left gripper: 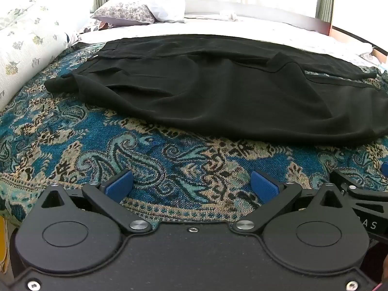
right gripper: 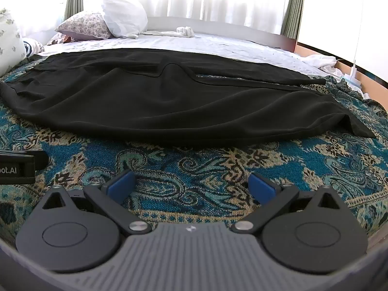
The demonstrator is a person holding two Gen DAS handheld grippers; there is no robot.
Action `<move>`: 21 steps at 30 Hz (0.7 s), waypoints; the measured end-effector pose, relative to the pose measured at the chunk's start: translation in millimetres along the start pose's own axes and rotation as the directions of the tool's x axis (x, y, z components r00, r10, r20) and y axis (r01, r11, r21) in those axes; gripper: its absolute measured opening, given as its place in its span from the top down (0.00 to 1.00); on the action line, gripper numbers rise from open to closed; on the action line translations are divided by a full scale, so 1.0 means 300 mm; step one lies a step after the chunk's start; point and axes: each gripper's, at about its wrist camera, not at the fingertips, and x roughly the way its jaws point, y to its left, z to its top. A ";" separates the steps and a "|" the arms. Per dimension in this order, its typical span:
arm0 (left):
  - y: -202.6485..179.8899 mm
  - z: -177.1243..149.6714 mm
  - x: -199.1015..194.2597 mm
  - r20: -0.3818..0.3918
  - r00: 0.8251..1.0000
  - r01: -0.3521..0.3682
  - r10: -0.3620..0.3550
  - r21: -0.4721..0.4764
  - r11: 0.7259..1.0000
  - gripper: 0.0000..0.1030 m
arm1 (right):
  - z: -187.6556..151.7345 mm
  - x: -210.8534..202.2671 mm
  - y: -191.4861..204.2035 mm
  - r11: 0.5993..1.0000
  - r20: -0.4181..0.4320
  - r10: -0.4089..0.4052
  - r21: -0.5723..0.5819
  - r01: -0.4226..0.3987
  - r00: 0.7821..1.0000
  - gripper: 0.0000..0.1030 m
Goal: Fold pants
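Note:
Black pants (left gripper: 218,89) lie spread across a blue paisley blanket (left gripper: 157,160) on a bed, waistband at the left, legs running right; they also show in the right wrist view (right gripper: 169,101). The near leg lies over the far one, with a hem corner flared at the right (right gripper: 356,126). My left gripper (left gripper: 192,184) is open and empty, hovering over the blanket short of the pants' near edge. My right gripper (right gripper: 191,185) is open and empty too, beside the left one, also short of the near edge.
A floral bolster (left gripper: 26,48) lies along the left. Pillows (right gripper: 97,24) and a white cloth (right gripper: 181,32) sit at the bed's far end by the curtained window. The left gripper's body (right gripper: 19,167) shows at the right view's left edge. The bed edge drops at right.

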 end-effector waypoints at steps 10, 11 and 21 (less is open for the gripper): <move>-0.001 -0.002 -0.001 0.000 1.000 -0.006 0.006 0.006 1.000 0.00 | 0.000 0.001 -0.001 1.000 -0.002 0.003 0.004 -0.003 1.000 0.00; -0.001 -0.002 -0.002 0.000 1.000 -0.006 0.006 0.007 1.000 0.00 | -0.001 0.001 -0.001 1.000 -0.002 0.003 0.004 -0.003 1.000 0.00; 0.002 -0.005 0.000 -0.002 1.000 -0.004 0.004 0.006 1.000 0.00 | -0.002 -0.001 0.000 1.000 0.000 0.002 0.003 -0.002 1.000 0.00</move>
